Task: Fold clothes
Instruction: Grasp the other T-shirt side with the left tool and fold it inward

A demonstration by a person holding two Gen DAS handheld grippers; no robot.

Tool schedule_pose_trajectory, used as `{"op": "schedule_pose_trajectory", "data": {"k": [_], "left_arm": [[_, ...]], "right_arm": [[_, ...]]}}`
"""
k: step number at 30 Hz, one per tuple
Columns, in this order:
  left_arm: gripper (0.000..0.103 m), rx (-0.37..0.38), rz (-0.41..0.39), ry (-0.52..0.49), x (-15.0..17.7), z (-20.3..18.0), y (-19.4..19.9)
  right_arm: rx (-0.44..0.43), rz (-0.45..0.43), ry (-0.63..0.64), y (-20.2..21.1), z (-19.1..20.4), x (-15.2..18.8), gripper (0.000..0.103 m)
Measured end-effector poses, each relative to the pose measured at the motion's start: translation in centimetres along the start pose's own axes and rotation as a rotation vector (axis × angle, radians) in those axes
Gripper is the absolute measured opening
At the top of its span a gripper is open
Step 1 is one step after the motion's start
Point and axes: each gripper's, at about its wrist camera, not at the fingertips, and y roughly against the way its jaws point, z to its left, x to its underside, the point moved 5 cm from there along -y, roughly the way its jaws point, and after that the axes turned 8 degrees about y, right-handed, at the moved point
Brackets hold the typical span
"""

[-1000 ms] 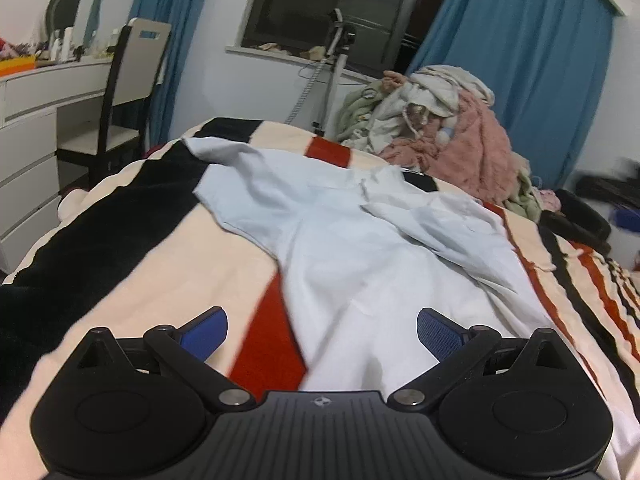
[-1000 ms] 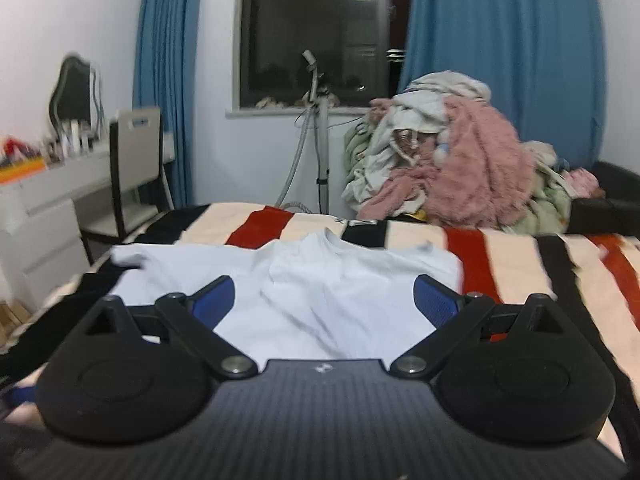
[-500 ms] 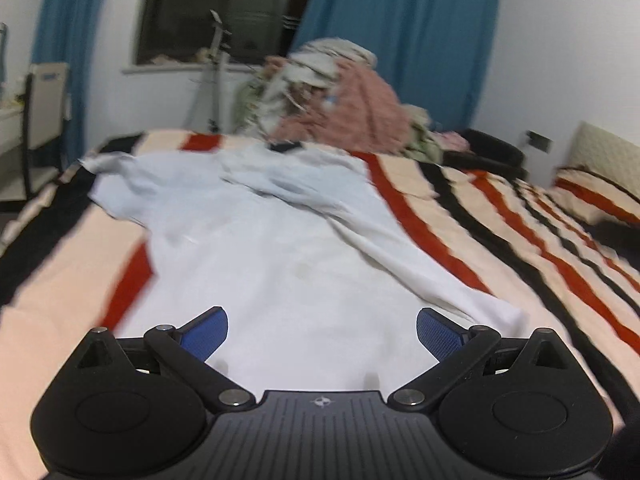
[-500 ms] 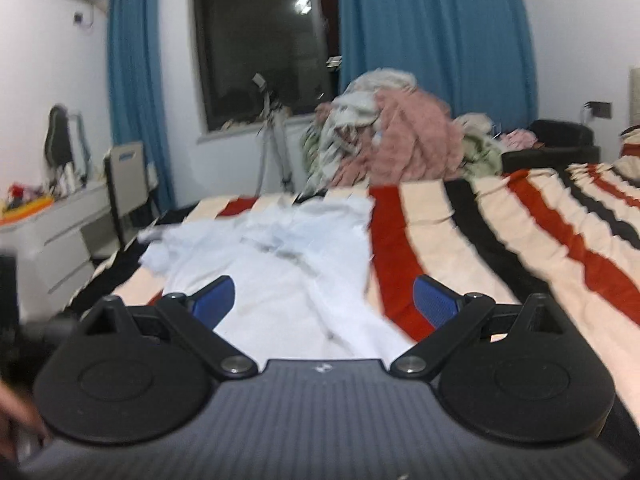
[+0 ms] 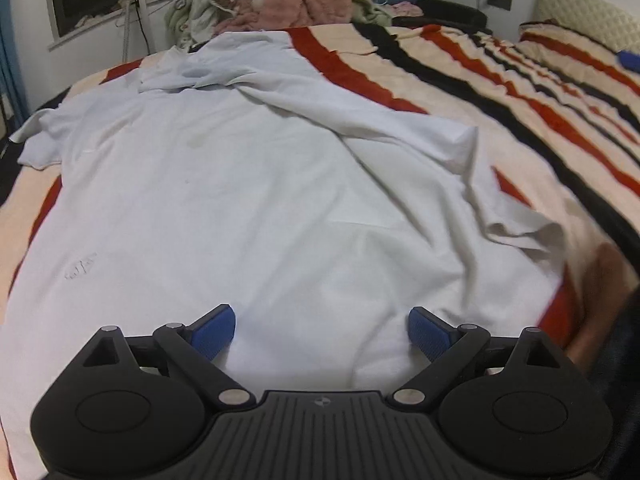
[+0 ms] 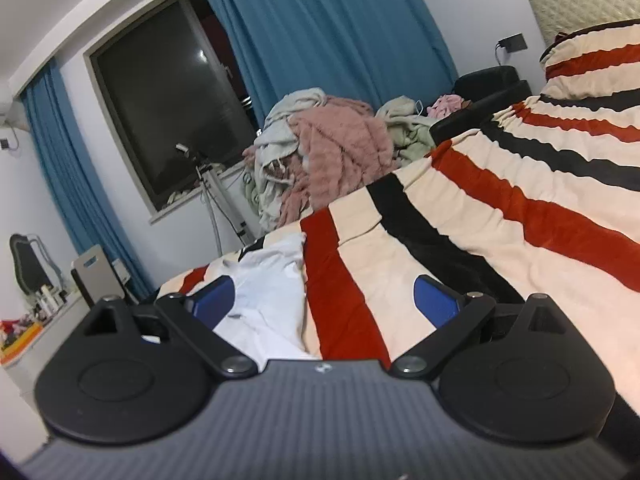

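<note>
A pale blue shirt (image 5: 260, 200) lies spread and creased on the striped bedspread (image 5: 540, 92), one side folded loosely over its middle. My left gripper (image 5: 321, 332) hangs low over the shirt's near hem, pointing steeply down. Its jaws are closing but still wide, with cloth beneath them and nothing pinched. In the right wrist view, my right gripper (image 6: 324, 300) is open and tilted. It sits at the shirt's (image 6: 272, 292) right edge, with the bedspread (image 6: 480, 240) under its right finger, and holds nothing.
A heap of pink and pale clothes (image 6: 320, 152) sits beyond the bed under the window. A chair (image 6: 96, 272) and dresser stand at the left, a striped pillow (image 6: 592, 60) at the right. A person's forearm (image 5: 600, 292) shows blurred at the bed's right edge.
Both views have swung right along the bed. The left gripper has dropped closer over the shirt's hem. The right gripper has rolled and slid from over the shirt to its right edge.
</note>
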Motion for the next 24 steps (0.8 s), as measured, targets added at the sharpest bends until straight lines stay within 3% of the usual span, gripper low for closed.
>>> {"op": "schedule_pose_trajectory", "data": {"k": [4, 7, 11, 13, 16, 20, 24], "left_arm": [[0.094, 0.107, -0.079, 0.035, -1.3, -0.4, 2.4], [0.091, 0.248, -0.14, 0.081, -3.3, -1.8, 3.5], [0.066, 0.41, -0.144, 0.135, -5.4, -4.1, 2.1], [0.059, 0.469, -0.112, 0.167, -6.1, -5.1, 0.3], [0.049, 0.487, -0.026, 0.21, -6.3, -5.9, -3.3], [0.003, 0.48, 0.046, 0.276, -6.1, -5.7, -6.1], [0.003, 0.511, -0.015, 0.311, -7.3, -4.9, -3.2]], "right_arm": [[-0.006, -0.005, -0.011, 0.1, -0.5, 0.0, 0.098], [-0.007, -0.017, -0.05, 0.2, -1.4, 0.0, 0.098], [-0.001, -0.005, -0.082, -0.3, -2.1, 0.3, 0.098], [-0.002, 0.0, -0.09, -0.6, -2.2, 0.4, 0.098], [0.002, 0.011, -0.098, -0.9, -2.4, 0.7, 0.098], [0.015, 0.031, -0.105, -1.5, -2.7, 1.0, 0.098], [0.022, 0.034, -0.118, -1.5, -3.0, 1.1, 0.098]]}}
